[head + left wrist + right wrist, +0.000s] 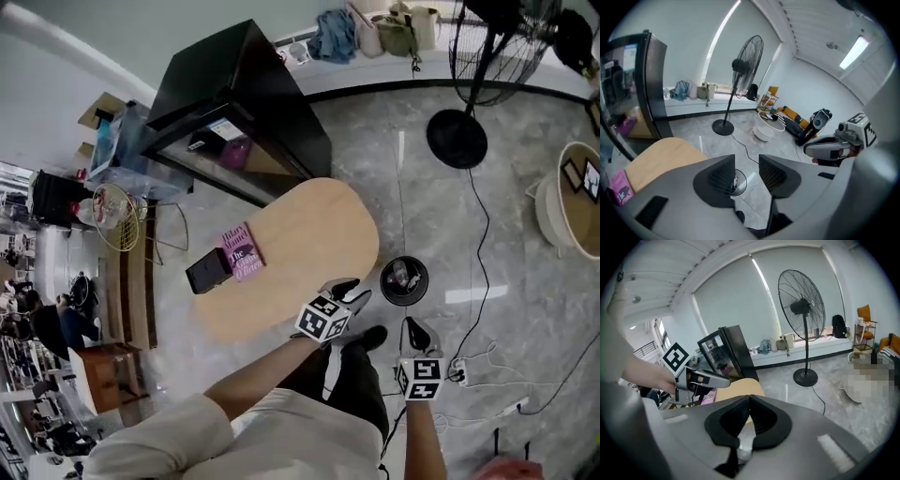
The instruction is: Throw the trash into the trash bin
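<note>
Left gripper point(354, 290) near oval wooden table point(309, 225); pink book point(242, 253), black box point(208, 271) atop.

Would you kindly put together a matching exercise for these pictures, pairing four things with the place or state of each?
Things:
1. pink book
2. trash bin
3. left gripper
4. right gripper

Place or state:
A. jaws closed together
B. on the floor beside the wooden table
C. jaws apart, nothing between them
D. lying on the wooden table

Pairs: 1-D, 2-B, 3-C, 4-A.
</note>
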### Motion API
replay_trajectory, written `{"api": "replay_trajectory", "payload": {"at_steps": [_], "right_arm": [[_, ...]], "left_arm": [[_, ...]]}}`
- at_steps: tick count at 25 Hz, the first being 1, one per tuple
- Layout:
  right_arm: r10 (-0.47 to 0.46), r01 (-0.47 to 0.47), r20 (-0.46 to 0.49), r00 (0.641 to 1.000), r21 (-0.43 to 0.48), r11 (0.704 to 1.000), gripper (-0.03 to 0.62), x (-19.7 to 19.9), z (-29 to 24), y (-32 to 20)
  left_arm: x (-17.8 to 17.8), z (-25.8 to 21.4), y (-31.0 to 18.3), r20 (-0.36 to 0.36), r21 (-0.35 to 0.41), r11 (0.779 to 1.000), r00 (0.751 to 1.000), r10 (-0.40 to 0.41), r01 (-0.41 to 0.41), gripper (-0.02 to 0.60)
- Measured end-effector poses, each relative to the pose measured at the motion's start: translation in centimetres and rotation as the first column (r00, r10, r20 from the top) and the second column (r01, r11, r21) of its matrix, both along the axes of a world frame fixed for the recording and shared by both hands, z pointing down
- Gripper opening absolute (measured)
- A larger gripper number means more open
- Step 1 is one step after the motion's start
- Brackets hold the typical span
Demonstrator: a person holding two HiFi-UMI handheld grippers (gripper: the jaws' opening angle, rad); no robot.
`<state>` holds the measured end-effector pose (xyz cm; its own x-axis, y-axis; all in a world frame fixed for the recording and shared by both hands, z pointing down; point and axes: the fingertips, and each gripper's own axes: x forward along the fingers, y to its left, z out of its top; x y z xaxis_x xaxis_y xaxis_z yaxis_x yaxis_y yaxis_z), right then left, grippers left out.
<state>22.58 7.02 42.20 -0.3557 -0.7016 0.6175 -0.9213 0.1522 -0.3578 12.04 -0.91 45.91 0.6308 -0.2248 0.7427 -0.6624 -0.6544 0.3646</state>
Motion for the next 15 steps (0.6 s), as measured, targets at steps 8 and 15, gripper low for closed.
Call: {"api": "replay_trajectory", "payload": {"at_steps": [8, 15], "right_arm": [[-0.117, 0.119, -0.042, 0.992, 0.059, 0.991, 0.011, -7.7, -9.0, -1.9], [-0.147, 0.161, -0.098, 0.984, 0.154, 0.975, 0.011, -14.4, -17.3, -1.9]], "left_arm": [[-10.5, -12.0, -0.5, -0.037, 0.131, 0.982, 0.99, -0.134, 0.137, 0.086], [-20.9, -20.4, 1.3, -0.087, 0.265, 0.944, 0.98, -0.178, 0.195, 0.018]]}}
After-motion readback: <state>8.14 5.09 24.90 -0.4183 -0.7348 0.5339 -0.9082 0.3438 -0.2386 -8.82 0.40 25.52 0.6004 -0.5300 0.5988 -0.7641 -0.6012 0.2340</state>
